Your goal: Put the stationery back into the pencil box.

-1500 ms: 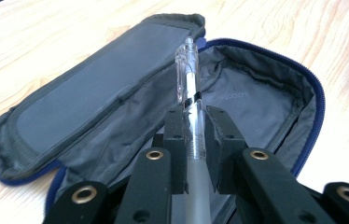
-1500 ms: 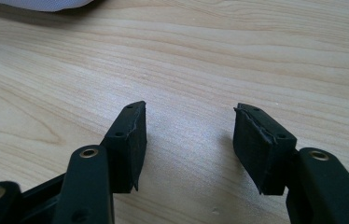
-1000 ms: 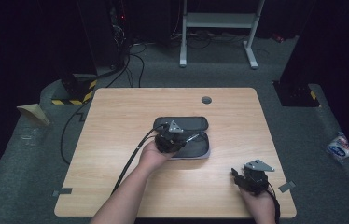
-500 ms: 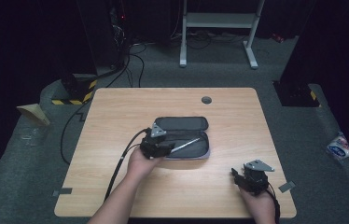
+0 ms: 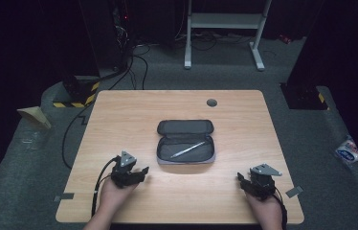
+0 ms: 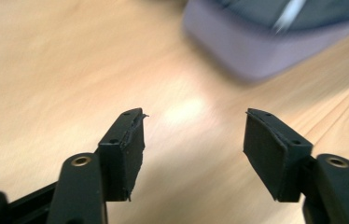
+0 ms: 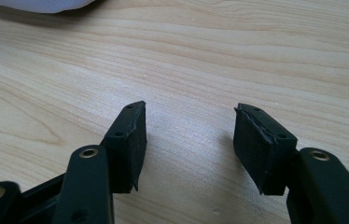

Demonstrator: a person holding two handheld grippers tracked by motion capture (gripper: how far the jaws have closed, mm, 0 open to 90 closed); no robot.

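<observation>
A dark zip case [image 5: 185,142] lies open at the middle of the wooden table [image 5: 119,115], lid folded back, with a silver pen [image 5: 186,150] lying inside it. The case's grey edge [image 6: 261,42] and the pen [image 6: 289,9] show blurred at the top of the left gripper view. My left gripper [image 5: 143,172] rests near the front left of the table, open and empty, pointing toward the case. Near the front right my right gripper [image 5: 240,178] is open with nothing between its fingers. A corner of the case [image 7: 37,4] shows at the top left of the right gripper view.
A round grommet hole [image 5: 211,102] sits near the table's far edge. A cable [image 5: 99,179] trails from the left gripper off the front edge. Beyond the table stand a white frame [image 5: 225,28], floor cables [image 5: 134,57] and a yellow-black striped block [image 5: 83,98].
My left gripper has drawn back from the case toward the front left of the table, leaving the pen lying in the case. The right gripper has stayed in place.
</observation>
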